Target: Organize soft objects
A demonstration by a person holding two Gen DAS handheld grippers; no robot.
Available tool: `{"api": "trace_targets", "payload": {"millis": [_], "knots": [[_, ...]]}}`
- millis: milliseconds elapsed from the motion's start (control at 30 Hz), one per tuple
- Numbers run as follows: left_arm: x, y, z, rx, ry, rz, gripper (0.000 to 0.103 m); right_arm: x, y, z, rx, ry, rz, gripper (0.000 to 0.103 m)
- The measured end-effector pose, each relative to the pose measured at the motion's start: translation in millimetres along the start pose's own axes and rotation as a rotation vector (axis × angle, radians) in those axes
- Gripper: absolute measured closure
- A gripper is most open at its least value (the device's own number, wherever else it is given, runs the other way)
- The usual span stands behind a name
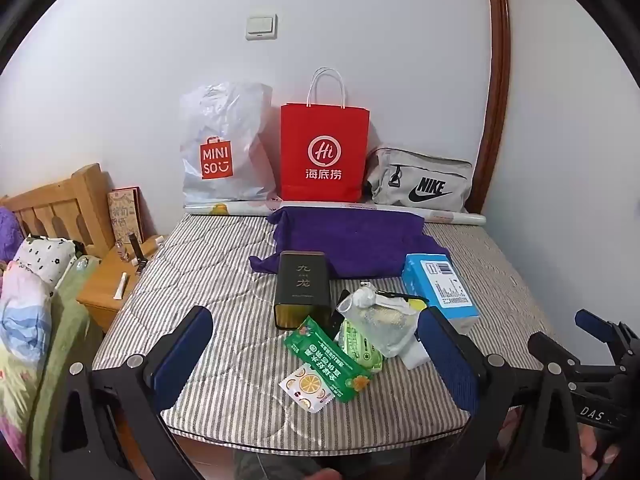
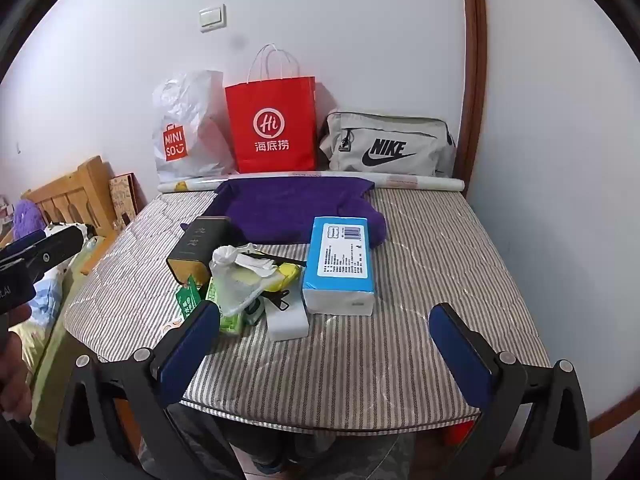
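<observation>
Beyond the wide-open left gripper (image 1: 316, 354), purple cloth (image 1: 352, 240), seemingly a towel

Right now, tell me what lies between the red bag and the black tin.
The purple cloth lies between the red bag and the black tin, clearest in the left wrist view.

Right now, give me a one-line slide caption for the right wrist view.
Open right gripper hovers over a striped mattress holding a blue tissue pack, purple towel and three bags.

White wall (image 1: 400, 40) — wooden headboard (image 1: 60, 200) at left.
</observation>
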State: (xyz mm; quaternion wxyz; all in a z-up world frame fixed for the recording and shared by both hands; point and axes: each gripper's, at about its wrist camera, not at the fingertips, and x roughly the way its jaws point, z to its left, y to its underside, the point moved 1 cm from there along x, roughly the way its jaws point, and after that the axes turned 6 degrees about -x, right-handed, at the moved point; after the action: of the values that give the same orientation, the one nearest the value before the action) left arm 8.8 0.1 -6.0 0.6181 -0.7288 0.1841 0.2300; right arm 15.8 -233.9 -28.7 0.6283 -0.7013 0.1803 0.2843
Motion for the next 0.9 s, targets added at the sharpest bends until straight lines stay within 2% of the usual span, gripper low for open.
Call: {"api": "trace_targets", "payload": {"millis": [200, 267, 900], "knots": [[5, -2, 2, -0.002, -0.009, 0.009, 0.000, -2, 0, -1, -0.001, -0.011, 0.004, 0.000], [-10, -1, 1, 0.011, 0.018, -0.005, 0.000, -2, 0, 0, -0.006, -0.010, 0.007, 0.000], [-9, 0, -2, 0.016, 0.007, -0.003, 0.000, -8, 0, -3, 0.019, -0.014, 0.000, 0.000]]}}
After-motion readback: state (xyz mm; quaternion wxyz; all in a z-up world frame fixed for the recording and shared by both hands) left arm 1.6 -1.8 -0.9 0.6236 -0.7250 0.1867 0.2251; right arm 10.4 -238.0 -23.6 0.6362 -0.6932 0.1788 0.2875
